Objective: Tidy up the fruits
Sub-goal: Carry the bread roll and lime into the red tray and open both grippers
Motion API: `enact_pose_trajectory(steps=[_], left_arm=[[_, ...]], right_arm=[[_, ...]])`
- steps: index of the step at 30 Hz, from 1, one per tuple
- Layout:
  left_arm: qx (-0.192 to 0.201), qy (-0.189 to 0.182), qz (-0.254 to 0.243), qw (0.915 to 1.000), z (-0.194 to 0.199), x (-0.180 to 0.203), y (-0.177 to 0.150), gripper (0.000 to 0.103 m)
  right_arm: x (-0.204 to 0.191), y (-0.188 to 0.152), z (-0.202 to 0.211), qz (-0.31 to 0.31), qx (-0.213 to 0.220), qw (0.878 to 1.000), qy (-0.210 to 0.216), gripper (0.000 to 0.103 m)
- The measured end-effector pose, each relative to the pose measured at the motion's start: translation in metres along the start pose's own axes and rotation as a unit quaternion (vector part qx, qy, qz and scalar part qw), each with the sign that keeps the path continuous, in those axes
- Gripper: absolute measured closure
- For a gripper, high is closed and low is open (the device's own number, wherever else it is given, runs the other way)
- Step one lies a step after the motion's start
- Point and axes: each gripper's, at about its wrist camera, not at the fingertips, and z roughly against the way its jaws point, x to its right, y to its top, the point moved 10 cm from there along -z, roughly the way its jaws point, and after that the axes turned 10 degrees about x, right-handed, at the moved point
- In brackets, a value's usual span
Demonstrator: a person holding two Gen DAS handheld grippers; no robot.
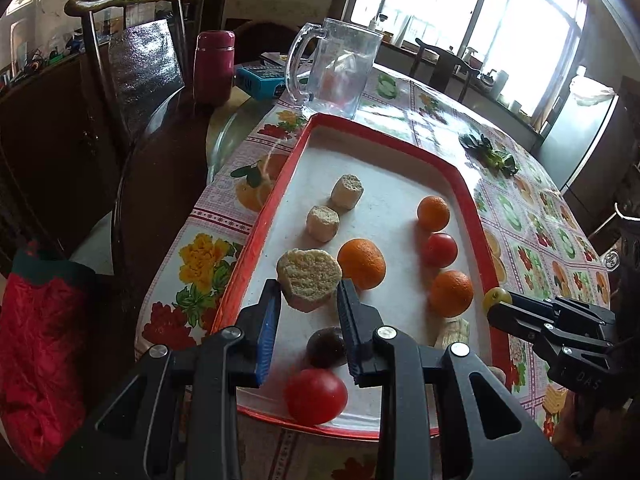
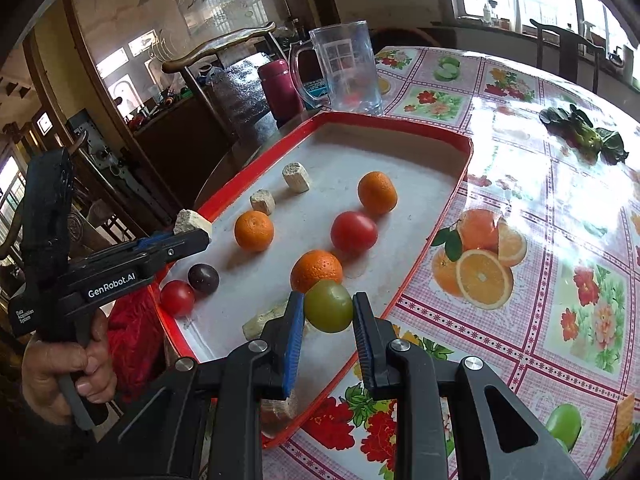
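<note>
A red-rimmed tray (image 1: 464, 184) (image 2: 460, 184) holds three oranges (image 1: 361, 263) (image 2: 254, 230), red tomatoes (image 1: 316, 396) (image 2: 353, 231), a dark plum (image 1: 325, 347) (image 2: 203, 278) and beige sponge-like chunks (image 1: 322, 223) (image 2: 296, 177). My left gripper (image 1: 308, 296) is shut on a large beige chunk (image 1: 309, 280), held above the tray's left side; it also shows in the right wrist view (image 2: 192, 232). My right gripper (image 2: 328, 308) is shut on a green-yellow fruit (image 2: 329, 306) above the tray's near right part, also visible in the left wrist view (image 1: 497, 298).
A glass mug (image 1: 336, 68) (image 2: 344, 68), a maroon flask (image 1: 214, 66) and a blue box (image 1: 262, 80) stand beyond the tray. Leafy greens (image 1: 488, 152) (image 2: 584, 132) lie on the fruit-patterned tablecloth. Wooden chairs stand at the left.
</note>
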Motion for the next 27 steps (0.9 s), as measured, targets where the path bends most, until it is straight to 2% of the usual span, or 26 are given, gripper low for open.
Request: enact_pose_trajectory(steps=[9,16,20,22,27], left_arm=[[-0.022,0.003,-0.003,0.9998,-0.014,-0.001,-0.009,0.076],[-0.024,0.007,-0.001,0.9997,-0.013,-0.002,-0.011,0.076],[-0.023,0.017,-0.009,0.9996,-0.01,-0.001,-0.011,0.076],[-0.019,0.019,-0.012,0.9996,-0.007,0.002,-0.01,0.075],[-0.01,0.02,-0.014,0.9996,0.003,0.008,-0.008,0.066]], right_arm=[[-0.005,-0.006,-0.009,0.005,-0.009,1.0,0.008,0.077],[-0.006,-0.006,-0.006,0.002,-0.006,1.0,0.018,0.075],[-0.007,-0.005,-0.001,-0.003,0.001,1.0,0.024,0.07],[-0.007,-0.004,0.003,-0.003,0.008,1.0,0.025,0.062],[-0.007,0.001,0.014,-0.008,0.021,0.999,0.032,0.062]])
